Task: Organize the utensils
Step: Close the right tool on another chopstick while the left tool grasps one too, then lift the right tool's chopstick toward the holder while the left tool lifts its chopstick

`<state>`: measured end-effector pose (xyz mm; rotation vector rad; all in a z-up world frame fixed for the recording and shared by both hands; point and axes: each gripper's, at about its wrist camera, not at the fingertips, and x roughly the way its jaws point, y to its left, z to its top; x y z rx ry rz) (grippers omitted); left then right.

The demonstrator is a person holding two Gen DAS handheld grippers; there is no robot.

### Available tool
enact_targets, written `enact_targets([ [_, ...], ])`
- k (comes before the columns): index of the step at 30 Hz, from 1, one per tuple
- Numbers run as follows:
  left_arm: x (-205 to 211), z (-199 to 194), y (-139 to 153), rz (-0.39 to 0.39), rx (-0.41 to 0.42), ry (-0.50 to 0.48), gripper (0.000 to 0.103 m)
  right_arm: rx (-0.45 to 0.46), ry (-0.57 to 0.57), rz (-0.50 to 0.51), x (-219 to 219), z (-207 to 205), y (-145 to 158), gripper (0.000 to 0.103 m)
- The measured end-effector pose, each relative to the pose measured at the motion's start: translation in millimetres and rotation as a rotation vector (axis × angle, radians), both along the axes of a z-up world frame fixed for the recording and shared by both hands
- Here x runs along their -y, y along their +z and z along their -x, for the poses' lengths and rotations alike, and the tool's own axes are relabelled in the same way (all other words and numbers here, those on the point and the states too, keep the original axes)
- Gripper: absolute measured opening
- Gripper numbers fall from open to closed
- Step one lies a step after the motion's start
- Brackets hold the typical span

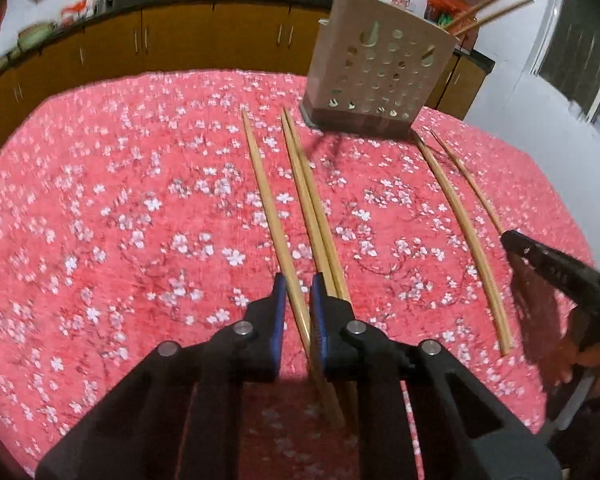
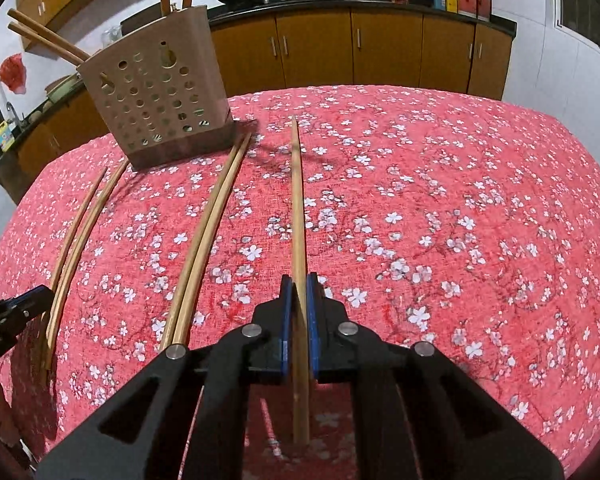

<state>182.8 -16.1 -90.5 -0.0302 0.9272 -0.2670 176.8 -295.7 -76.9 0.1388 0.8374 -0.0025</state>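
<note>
Pick-up step. The right gripper point(image 2: 299, 296) is pressed onto a chopstick point(image 2: 298, 200). The left gripper point(image 1: 298, 292) straddles a lone stick point(image 1: 268, 208), narrowly spread with a gap showing. Next, likely: close the left gripper, lift, and tip each stick point-down into the holder point(image 1: 380, 68) at the far end of the surface point(image 1: 100, 200). The sticks are plain pale wood, long and thin, lying flat near two more pairs point(image 1: 312, 208) and pointing toward the holder.

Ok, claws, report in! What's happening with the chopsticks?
Left claw open, straddling one tan wooden chopstick. Right claw shut on single wooden chopstick. Beige perforated holder ahead, nothing blocking.
</note>
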Motion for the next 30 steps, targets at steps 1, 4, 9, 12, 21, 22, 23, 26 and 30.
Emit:
enact_targets([
  [1,0.7,-0.3,0.0,-0.009,0.001,0.003,0.012,0.0,0.001,0.001,0.0,0.1,0.1,0.008],
  [4,-0.3,-4.7,-2.3,-0.016,0.003,0.016,0.011,0.0,0.002,0.002,-0.9,1.9,0.6,0.008],
  [9,-11.9,-17.6,-0.2,-0.053,0.007,0.059,0.008,0.0,0.015,0.008,-2.7,3.8,0.5,0.008],
  [12,-25.6,-29.7,-0.6,-0.061,0.011,0.089,0.008,0.001,0.014,0.014,-2.8,0.8,1.0,0.008],
  [21,-39.1,-32.7,0.0,-0.019,0.022,0.09,0.01,0.0,-0.009,-0.005,1.5,-9.3,0.8,0.008],
  [22,-39.1,-32.9,-0.2,-0.017,0.021,0.09,0.01,0.0,-0.009,-0.003,1.2,-9.2,0.7,0.008],
  [23,-39.4,-33.2,-0.2,-0.013,0.021,0.091,0.01,0.0,-0.009,0.0,0.5,-9.5,0.6,0.008],
  [26,-43.4,-31.7,0.5,0.006,0.019,0.094,0.01,-0.001,-0.009,0.008,-0.9,-9.6,0.8,0.008],
  [30,-51.4,-27.9,2.0,0.042,0.014,0.101,0.01,-0.001,-0.006,0.011,-0.2,-10.0,0.5,0.008],
])
